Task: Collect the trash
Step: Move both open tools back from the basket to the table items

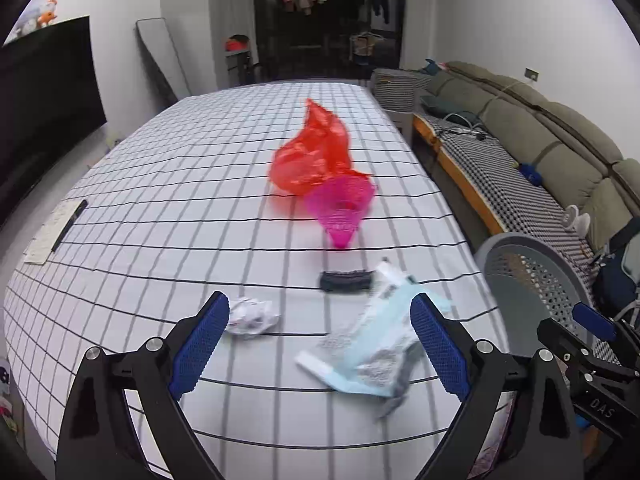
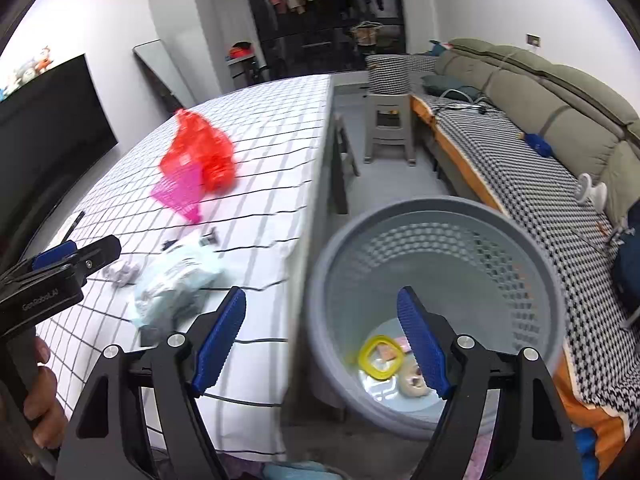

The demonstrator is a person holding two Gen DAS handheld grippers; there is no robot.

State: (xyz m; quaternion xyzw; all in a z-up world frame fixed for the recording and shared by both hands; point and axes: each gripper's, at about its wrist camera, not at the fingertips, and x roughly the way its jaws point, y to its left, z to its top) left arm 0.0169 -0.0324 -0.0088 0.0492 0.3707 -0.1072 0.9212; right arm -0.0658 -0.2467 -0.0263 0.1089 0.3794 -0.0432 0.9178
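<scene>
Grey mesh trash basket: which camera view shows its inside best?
The right wrist view. It looks down into the grey mesh trash basket, showing the full rim and, on the bottom, a yellow ring and some other scraps. The left wrist view catches only part of its rim and perforated wall at the right edge, nothing inside.

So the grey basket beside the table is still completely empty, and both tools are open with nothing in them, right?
Not quite. The grey basket beside the table isn't empty: the right wrist view shows a yellow ring and a few other scraps on its bottom. The rest holds: the left tool and right tool are open with nothing in them.
</scene>
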